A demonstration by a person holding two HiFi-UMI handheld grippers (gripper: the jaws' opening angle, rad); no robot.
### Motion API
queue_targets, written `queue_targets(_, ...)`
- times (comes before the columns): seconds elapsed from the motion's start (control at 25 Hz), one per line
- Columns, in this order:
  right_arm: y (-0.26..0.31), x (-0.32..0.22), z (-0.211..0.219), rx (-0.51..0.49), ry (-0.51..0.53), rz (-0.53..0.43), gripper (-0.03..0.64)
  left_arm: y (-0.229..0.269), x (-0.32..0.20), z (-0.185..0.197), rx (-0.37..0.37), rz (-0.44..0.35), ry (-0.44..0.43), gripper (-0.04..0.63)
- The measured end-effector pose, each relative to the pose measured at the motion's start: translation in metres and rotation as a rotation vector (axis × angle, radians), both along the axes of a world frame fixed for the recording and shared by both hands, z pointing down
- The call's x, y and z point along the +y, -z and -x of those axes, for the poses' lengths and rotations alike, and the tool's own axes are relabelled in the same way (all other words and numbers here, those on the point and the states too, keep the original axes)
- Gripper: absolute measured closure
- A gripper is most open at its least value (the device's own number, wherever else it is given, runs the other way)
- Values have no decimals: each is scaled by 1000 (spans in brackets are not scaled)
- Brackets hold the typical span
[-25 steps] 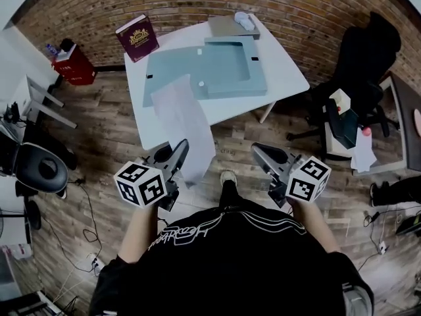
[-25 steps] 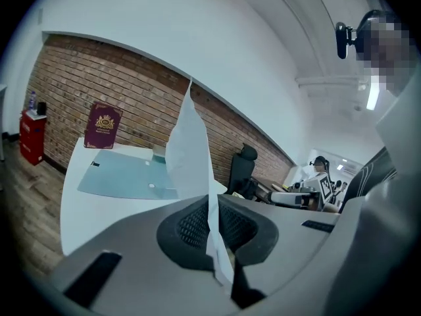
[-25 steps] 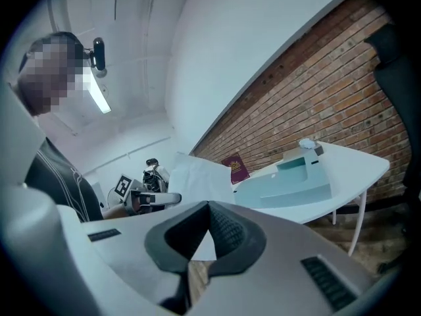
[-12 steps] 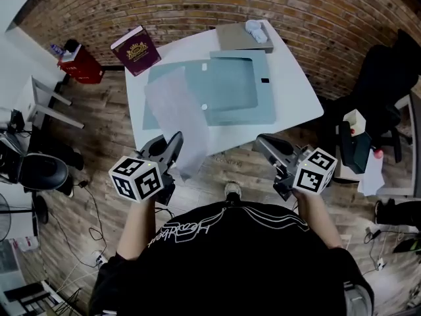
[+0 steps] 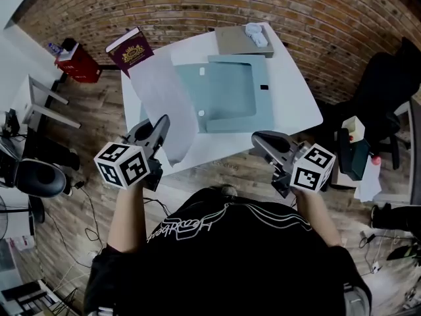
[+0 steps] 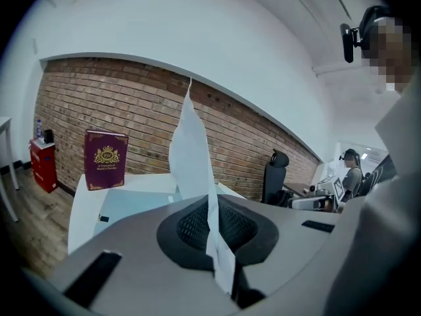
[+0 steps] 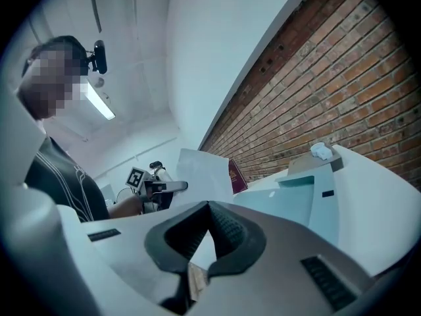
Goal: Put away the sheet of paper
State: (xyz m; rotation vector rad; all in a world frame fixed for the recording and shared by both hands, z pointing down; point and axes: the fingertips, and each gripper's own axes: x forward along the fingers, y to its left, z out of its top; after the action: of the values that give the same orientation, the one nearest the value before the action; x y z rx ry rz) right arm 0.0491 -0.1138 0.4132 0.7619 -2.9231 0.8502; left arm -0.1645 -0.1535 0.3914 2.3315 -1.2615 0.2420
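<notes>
The left gripper (image 5: pixel 156 129) is shut tight on the sheet of paper (image 5: pixel 161 94). The sheet has moved up the frame and now hangs over the white table (image 5: pixel 293 94), by the blue-green folder (image 5: pixel 230 91). The right gripper (image 5: pixel 262 139) is shut and empty. It looks nearly ready to go in.

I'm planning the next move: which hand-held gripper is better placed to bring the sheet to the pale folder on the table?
Left. The left hand-held gripper is shut on the sheet of paper, which reaches over the table beside the folder. The right hand-held gripper holds nothing.
</notes>
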Motion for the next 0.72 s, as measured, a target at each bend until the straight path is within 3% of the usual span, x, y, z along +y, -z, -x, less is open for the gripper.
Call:
queue_targets(0.2,-1,-10,4,19,-25,11,614,-7,-29,9,58,5,-26,565)
queue_targets(0.36,0,-24,11,-6,-62,50,614,-18,-48,17,158,67,-48,565)
queue_targets(0.52,-1,-39,13,-13,-90,83,614,-31,-68,21,183,96,-86,565)
queue_targets(0.72,2,-52,16,-44,-128,111,614,-52,-81,22,300,178,-145,565)
